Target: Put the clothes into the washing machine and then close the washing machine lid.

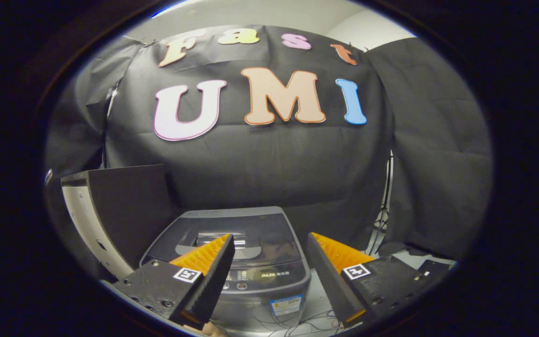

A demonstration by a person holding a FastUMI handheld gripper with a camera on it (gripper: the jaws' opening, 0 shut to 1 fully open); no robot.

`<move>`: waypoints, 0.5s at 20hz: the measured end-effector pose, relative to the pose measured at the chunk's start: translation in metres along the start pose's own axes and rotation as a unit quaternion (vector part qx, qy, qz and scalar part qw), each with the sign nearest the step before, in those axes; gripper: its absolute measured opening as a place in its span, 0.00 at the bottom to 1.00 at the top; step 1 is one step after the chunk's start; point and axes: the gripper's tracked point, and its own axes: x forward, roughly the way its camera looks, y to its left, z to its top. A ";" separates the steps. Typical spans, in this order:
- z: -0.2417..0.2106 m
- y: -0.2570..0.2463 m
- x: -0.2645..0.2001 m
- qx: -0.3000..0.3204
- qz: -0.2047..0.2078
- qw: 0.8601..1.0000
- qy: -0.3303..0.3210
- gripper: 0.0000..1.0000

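Claw camera faces washing machine point(246, 262) from near.

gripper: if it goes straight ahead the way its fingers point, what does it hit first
Probably the washing machine: the open gripper points over its closed lid, with nothing between the fingers. If it passes above the lid, the black cloth wall behind comes next. Depth is unclear.
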 end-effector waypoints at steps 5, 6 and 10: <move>-0.024 -0.024 -0.030 0.021 -0.006 1.000 -0.018 0.95; -0.030 -0.028 -0.034 0.025 -0.008 0.999 -0.019 0.95; -0.052 -0.036 -0.050 0.018 -0.012 1.000 -0.008 0.97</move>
